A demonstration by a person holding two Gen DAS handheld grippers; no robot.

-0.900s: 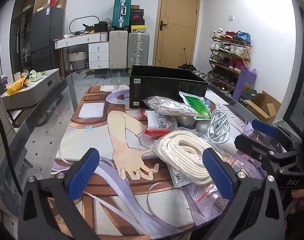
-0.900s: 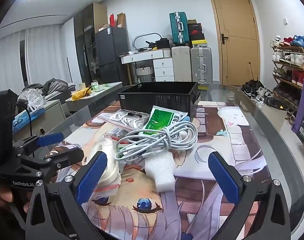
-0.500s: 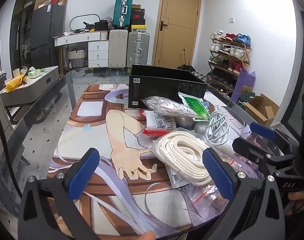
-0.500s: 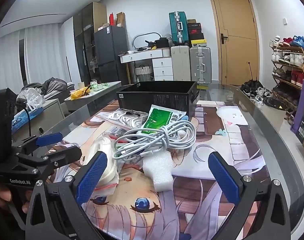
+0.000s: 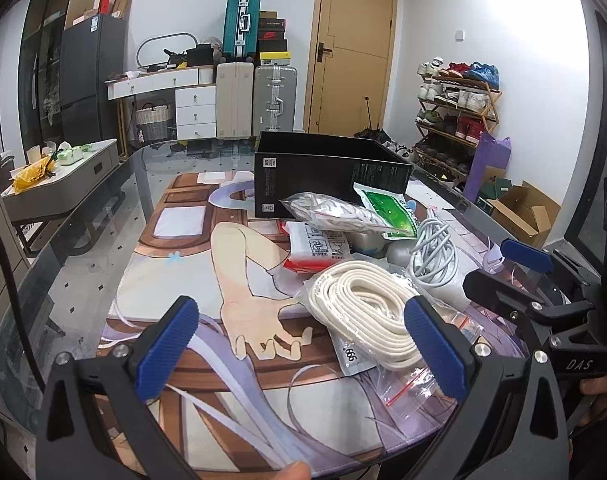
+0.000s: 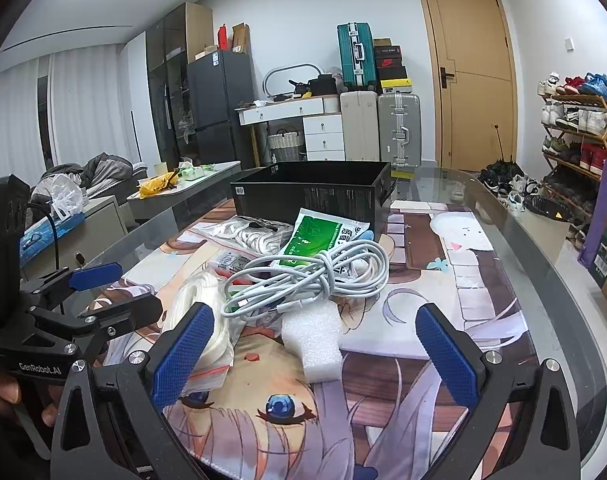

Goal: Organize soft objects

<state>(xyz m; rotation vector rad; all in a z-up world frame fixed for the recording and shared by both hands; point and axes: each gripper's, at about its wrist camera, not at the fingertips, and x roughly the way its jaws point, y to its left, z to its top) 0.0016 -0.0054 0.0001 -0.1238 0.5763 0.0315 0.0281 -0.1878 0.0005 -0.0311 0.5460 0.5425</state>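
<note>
A pile of soft items lies on the printed mat in front of an open black box [image 5: 327,172] [image 6: 311,192]. Nearest is a bagged coil of cream rope [image 5: 367,312] [image 6: 199,320]. Behind it are a grey cable bundle [image 5: 435,256] [image 6: 311,280], a green packet [image 5: 387,208] [image 6: 319,236], a bagged white cord [image 5: 327,208] [image 6: 251,236] and a white foam block [image 6: 315,340]. My left gripper [image 5: 303,348] is open and empty, just short of the rope. My right gripper [image 6: 315,356] is open and empty, over the foam block. Each gripper shows in the other's view, the right one [image 5: 519,268] and the left one [image 6: 99,288].
The round glass table's edge [image 6: 563,308] curves close on the right. A red-and-white packet [image 5: 319,248] lies under the pile. Beyond the table stand a low grey cabinet [image 5: 59,184], suitcases, a shoe rack [image 5: 455,116] and a cardboard box [image 5: 523,216].
Both grippers have crept slightly forward and down toward the pile. Both stay open. Nothing on the table has moved.
</note>
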